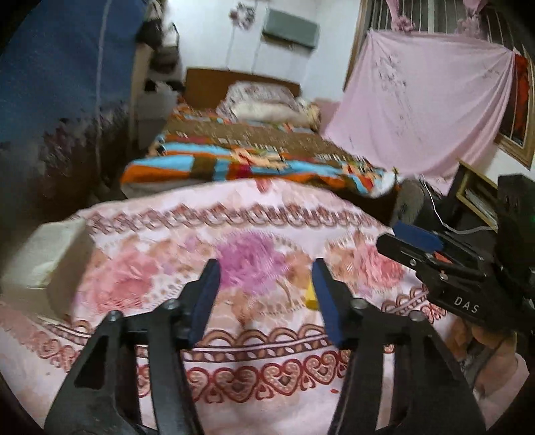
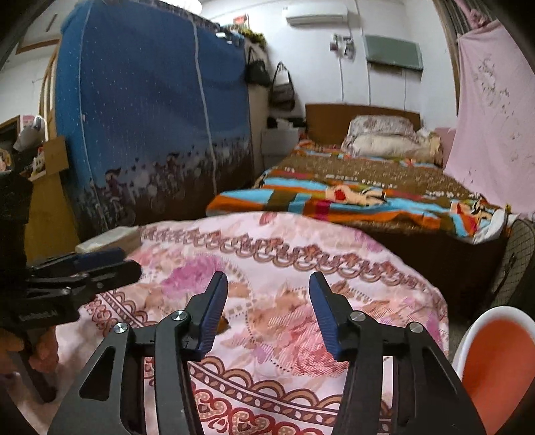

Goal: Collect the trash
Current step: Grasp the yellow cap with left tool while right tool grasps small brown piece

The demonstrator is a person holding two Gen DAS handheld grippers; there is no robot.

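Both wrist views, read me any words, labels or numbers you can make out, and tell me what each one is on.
"DAS": white letters on the black body of the right gripper, seen in the left wrist view.
White lettering on the body of the left gripper, seen in the right wrist view: too blurred to read.
Red sign on the wall above the blue wardrobe: too small to read.
Nothing else readable.

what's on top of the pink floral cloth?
A pale box at its left edge and a small yellow scrap, partly hidden by the left gripper finger. What lies under the pink floral cloth is covered.
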